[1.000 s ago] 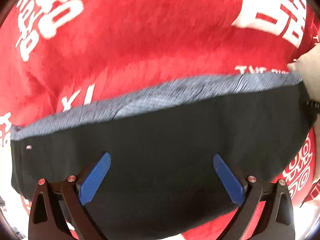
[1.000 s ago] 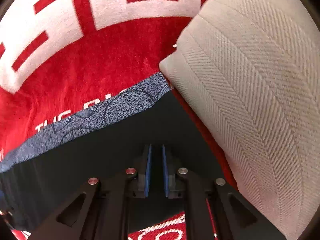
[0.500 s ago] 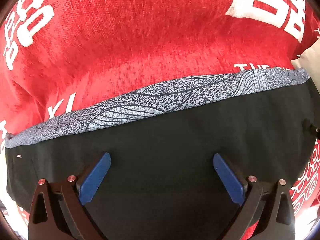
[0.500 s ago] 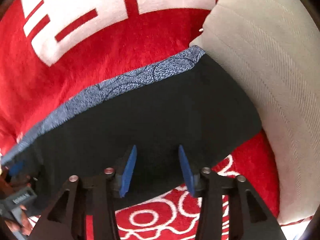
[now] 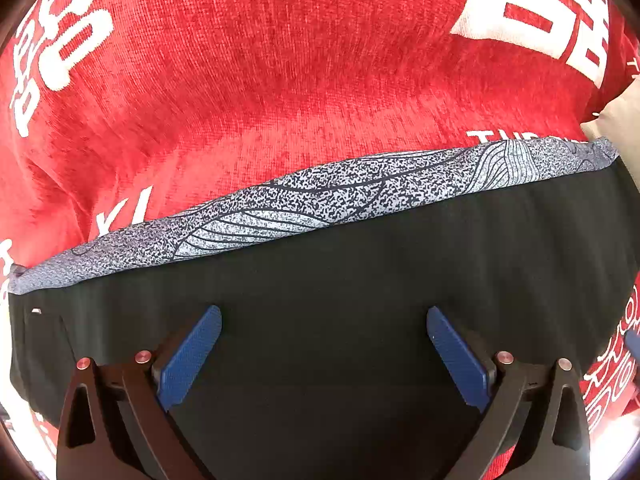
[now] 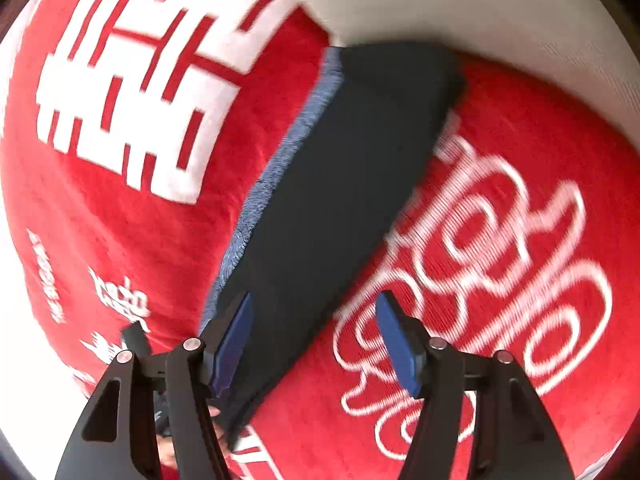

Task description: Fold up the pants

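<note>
The folded pants [image 5: 360,280] [image 6: 340,184] are lying flat on the blanket [image 5: 280,80] [image 6: 520,200], w/ blanket showing on every side of them. A patterned inner layer [image 5: 320,200] [image 6: 280,160] is sticking out along the far edge of the pants in left wrist view. The cushion [image 5: 620,116] [image 6: 480,8] is sitting at the right end of the pants, touching the corner. Left gripper [image 5: 324,320] is hanging over the pants, right gripper [image 6: 316,312] over the pants' near edge & the blanket

A big red blanket [image 5: 280,80] with white signs holds the dark folded pants [image 5: 360,280]. A pale pillow [image 6: 480,8] lies at its edge.
</note>
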Demonstrator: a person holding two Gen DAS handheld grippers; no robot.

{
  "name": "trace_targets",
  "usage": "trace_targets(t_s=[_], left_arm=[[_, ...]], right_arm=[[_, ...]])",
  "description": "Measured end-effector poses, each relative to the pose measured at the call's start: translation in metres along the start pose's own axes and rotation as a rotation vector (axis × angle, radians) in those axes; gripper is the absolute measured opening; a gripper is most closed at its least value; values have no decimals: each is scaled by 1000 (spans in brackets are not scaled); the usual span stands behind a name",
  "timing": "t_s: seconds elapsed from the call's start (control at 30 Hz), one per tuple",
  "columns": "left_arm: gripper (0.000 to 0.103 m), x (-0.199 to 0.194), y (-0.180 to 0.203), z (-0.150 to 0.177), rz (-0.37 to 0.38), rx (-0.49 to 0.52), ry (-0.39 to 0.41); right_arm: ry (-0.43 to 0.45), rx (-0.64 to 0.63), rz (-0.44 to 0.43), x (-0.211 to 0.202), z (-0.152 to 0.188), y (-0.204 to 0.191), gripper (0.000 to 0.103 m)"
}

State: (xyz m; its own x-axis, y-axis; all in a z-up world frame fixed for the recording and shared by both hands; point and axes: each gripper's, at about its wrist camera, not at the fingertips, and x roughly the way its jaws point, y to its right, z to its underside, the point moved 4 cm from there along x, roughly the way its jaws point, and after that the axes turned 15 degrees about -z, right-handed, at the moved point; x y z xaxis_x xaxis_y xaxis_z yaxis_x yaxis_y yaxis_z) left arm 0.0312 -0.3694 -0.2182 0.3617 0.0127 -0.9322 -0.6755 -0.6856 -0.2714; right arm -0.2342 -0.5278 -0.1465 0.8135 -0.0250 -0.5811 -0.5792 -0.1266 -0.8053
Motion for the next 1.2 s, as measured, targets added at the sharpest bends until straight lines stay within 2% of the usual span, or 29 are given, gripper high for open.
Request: trace_targets(t_s=[0.13, 0.2, 0.3, 0.4, 0.47, 0.53, 0.67, 0.9, 1.0, 1.03, 1.07, 1.1, 1.13, 1.2], left_arm=[[103, -13, 2, -3, -34, -6, -28], [103, -32, 9, -5, 7, -19, -3], [103, -51, 31, -7, 46, 3, 33], [103, -47, 66, -5, 39, 76, 19], [103, -38, 75, -1, 34, 78, -2], [103, -35, 72, 0, 60, 29, 4], [103, -36, 71, -1, 63, 49, 22], [103, -36, 74, 1, 56, 48, 53], [103, -35, 76, 4, 57, 40, 38], [103, -35, 76, 3, 54, 36, 25], [102, -37, 75, 1, 52, 30, 11], [92, -42, 73, -1, 52, 16, 4], [87, -46, 73, -2, 58, 8, 5], [87, -60, 72, -6, 70, -14, 30]], right_arm=[[103, 93, -61, -12, 4, 20, 67], [163, 155, -107, -13, 1, 30, 67], [203, 187, -147, -18, -8, 35, 67], [210, 174, -154, -18, -17, 33, 67], [211, 169, -160, -16, -23, 32, 67], [217, 165, -161, -14, -29, 33, 67], [229, 168, -171, -9, -41, 37, 67], [264, 99, -190, 17, -72, 24, 67], [238, 100, -186, 25, -83, 21, 68], [213, 110, -170, 26, -85, 21, 64], [191, 121, -146, 26, -86, 22, 47], [159, 126, -80, 25, -87, 23, 32], [138, 120, -38, 24, -88, 24, 13], [111, 92, -20, 20, -88, 20, 12]])
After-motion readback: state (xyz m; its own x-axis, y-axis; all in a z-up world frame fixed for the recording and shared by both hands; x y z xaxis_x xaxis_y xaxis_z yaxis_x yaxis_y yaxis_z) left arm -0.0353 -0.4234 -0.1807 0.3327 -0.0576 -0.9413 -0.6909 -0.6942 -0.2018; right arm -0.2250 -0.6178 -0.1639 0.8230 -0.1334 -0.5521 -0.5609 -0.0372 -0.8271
